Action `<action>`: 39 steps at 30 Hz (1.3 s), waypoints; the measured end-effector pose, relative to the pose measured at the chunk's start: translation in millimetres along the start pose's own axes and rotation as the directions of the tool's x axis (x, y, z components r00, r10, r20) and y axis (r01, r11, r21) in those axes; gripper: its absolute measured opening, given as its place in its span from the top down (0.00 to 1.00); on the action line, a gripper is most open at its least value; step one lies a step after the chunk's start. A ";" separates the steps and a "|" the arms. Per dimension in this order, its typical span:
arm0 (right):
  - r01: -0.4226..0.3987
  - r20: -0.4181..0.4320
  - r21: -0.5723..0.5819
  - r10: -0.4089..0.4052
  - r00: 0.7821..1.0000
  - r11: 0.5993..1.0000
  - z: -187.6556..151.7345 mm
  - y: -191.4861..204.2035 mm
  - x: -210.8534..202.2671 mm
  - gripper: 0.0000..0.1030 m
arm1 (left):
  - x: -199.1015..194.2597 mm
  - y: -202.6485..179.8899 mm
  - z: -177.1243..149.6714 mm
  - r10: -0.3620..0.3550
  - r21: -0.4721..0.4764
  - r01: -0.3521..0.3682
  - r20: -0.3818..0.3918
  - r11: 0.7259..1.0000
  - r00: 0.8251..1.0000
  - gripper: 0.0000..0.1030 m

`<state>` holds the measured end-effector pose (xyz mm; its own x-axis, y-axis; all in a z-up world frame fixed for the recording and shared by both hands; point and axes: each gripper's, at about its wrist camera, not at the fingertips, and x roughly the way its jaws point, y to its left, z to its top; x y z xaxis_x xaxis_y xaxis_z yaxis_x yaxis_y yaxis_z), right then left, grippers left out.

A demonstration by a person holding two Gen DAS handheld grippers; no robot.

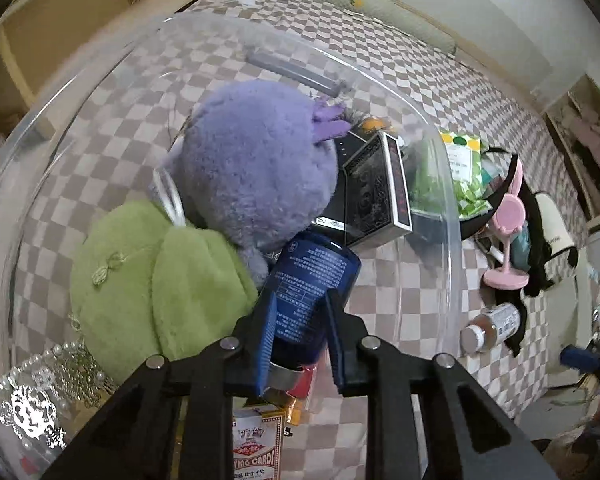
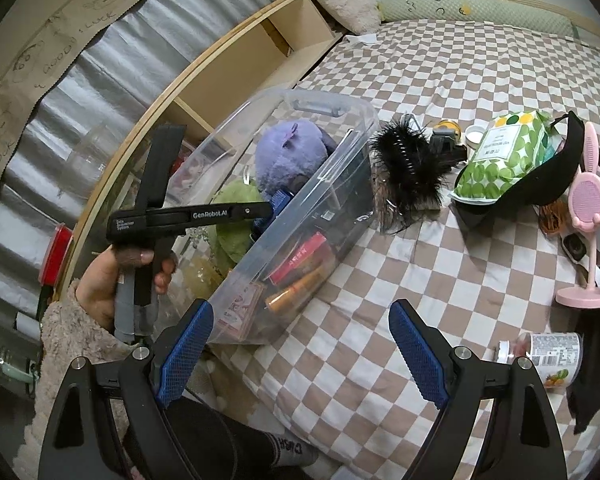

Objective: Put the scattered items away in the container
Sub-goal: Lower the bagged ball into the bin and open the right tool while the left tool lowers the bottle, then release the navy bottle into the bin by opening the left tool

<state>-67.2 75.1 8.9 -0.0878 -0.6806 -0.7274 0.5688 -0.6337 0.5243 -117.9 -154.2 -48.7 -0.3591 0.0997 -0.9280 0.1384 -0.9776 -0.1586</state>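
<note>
My left gripper (image 1: 300,328) is shut on a dark blue bottle (image 1: 312,280) and holds it inside the clear plastic container (image 1: 452,216), over a purple plush (image 1: 256,168) and a green plush (image 1: 152,280). A black card box (image 1: 376,188) and a red playing-card box (image 1: 256,448) lie in the container too. In the right wrist view my left gripper (image 2: 274,206) reaches into the container (image 2: 340,200). My right gripper (image 2: 300,356) is open and empty above the checkered bed, near the container's front corner.
On the checkered bedspread (image 2: 440,80) lie a black feathery clip (image 2: 404,168), a green dotted packet (image 2: 500,152), a black cap (image 2: 556,176), a pink stand mirror (image 2: 588,208) and a small labelled jar (image 2: 548,356). A wooden shelf (image 2: 236,64) stands on the left.
</note>
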 end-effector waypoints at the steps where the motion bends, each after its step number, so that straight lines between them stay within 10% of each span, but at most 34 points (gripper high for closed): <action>1: -0.001 0.003 0.003 0.001 1.000 1.000 0.5 -0.8 -0.7 0.13 | 2.2 -3.8 0.2 0.008 0.014 -0.008 0.002 1.000 1.000 0.77; 17: -0.014 0.007 0.032 0.014 1.000 0.999 0.8 -8.1 -5.5 0.13 | 15.8 -15.5 9.2 0.049 0.019 -0.049 -0.009 0.999 0.999 0.75; 29: -0.021 0.027 0.019 0.020 0.999 1.000 -1.3 -6.9 -10.6 0.13 | -27.6 -11.1 -15.5 -0.002 -0.019 0.004 0.117 1.000 0.993 0.13; 39: -0.013 0.112 -0.071 0.021 0.993 0.997 -1.7 6.0 -17.2 0.00 | -80.5 -36.3 -48.0 -0.008 0.051 -0.010 0.335 0.999 0.942 0.00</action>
<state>-60.9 83.7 23.8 -0.1669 -0.7308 -0.6619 0.6263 -0.5970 0.5013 -49.7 -117.8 15.6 -0.6488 0.0395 -0.7600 0.0943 -0.9868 -0.1318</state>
